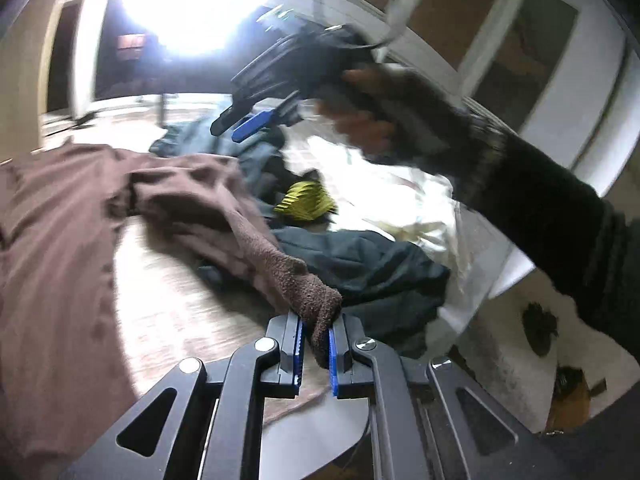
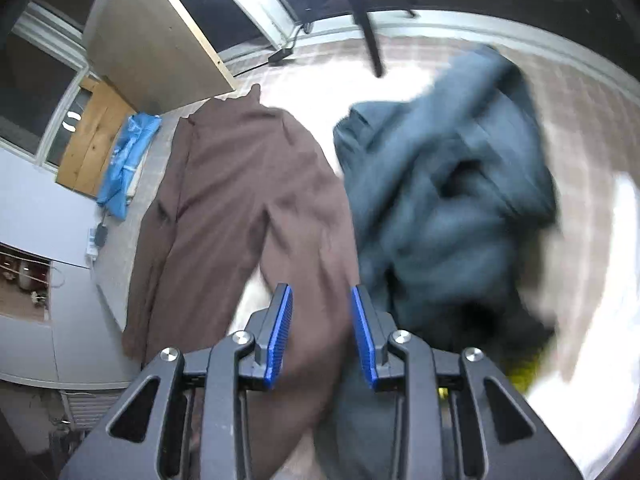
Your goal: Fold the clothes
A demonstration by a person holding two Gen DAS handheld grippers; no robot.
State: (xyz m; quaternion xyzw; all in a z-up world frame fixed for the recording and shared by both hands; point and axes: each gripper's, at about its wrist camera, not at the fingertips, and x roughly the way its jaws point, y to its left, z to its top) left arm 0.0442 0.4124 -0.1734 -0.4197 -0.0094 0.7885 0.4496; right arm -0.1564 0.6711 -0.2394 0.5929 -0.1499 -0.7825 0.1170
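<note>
While clamping blue pads on a cuff end of the brown garment point(image 1: 168, 200), left gripper point(image 1: 316, 338) pulling that sleeve taut twd the near edge of the floor point(image 1: 180, 304). Rest of brown garment lying flat, stretching away to the left. Just beside it, lying crumpled on the right: dark teal clothes point(image 2: 448, 184), w/ sth yellow point(image 1: 306, 202) and white cloth point(image 1: 400, 196) further out. Right gripper point(image 2: 320, 330) hovering above, pads apart, gripping nothing, held by a gloved hand point(image 1: 400, 120).
</note>
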